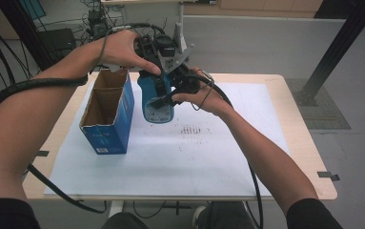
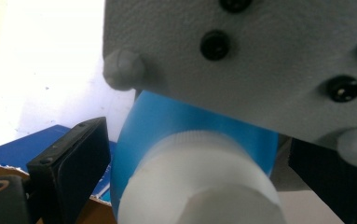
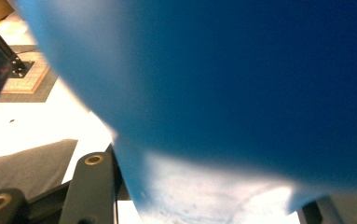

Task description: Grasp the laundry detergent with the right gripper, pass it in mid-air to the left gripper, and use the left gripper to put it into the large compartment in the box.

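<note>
Toward the left edge of the table (image 1: 294, 119), on the white sheet (image 1: 170, 157), stands an open blue carton (image 1: 107, 114), its flaps up and its inside bare cardboard. Just right of it, near the far edge, a blue bottle (image 1: 157, 102) is held above the sheet between the two tools. The left gripper (image 1: 158, 64) comes down over its top end: in the left gripper view the white cap (image 2: 199, 186) sits between the black jaws with the blue shoulder behind it, but whether the pads press on the cap I cannot tell. The right gripper (image 1: 170, 98) is clamped on the bottle's blue body (the right gripper view shows that blue wall pressed up close), jaws drawn in about as far as they go. The bottle hangs clear of the sheet and beside the carton, not in it. The risk from here, as I judge it, is a slip: a smooth rounded body held at one narrow band could twist or drop if either hand shifts, and its base could catch the carton's raised flap and tip the carton over.
</note>
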A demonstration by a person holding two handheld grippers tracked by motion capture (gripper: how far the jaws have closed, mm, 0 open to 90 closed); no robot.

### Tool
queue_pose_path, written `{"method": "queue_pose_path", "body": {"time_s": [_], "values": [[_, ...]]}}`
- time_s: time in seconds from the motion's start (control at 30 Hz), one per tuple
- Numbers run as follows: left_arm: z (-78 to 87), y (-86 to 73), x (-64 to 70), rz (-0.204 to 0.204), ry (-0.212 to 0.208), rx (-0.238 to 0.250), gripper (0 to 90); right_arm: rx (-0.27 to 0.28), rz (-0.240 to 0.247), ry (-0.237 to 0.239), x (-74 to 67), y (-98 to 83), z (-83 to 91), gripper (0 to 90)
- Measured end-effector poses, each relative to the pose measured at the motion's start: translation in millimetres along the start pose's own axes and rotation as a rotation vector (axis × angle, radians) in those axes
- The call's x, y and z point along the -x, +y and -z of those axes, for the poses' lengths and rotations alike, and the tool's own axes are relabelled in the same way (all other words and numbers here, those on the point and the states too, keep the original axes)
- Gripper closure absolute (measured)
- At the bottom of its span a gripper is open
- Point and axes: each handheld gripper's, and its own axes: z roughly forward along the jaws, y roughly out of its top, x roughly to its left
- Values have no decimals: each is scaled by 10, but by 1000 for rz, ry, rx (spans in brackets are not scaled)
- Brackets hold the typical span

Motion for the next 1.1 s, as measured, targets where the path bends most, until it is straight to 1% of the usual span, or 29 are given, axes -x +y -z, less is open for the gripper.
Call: {"method": "queue_pose_path", "body": {"time_s": [0.2,0.37,0.47,0.8,0.9,0.97,1.03,1.07,1.1], "values": [[-3,-2,-2,-1,5,-5,73,7,4,1,-4,5,3,439],[2,0,1,-4,7,-1,107,6,4,3,-15,11,5,439],[4,-2,-1,-11,9,-3,135,7,4,4,-20,14,5,439],[-14,-10,-5,-5,19,0,228,12,14,3,-29,21,14,438],[-15,-1,-2,-10,17,-3,242,11,13,4,-38,23,14,438],[-10,4,-5,-17,15,-9,271,6,15,3,-47,27,16,438],[-8,6,0,-15,9,-5,294,5,19,0,-50,29,16,438],[-7,8,5,-18,7,-3,320,7,20,1,-51,28,17,438],[-7,8,5,-18,7,-3,321,7,20,1,-51,28,17,438]]}}
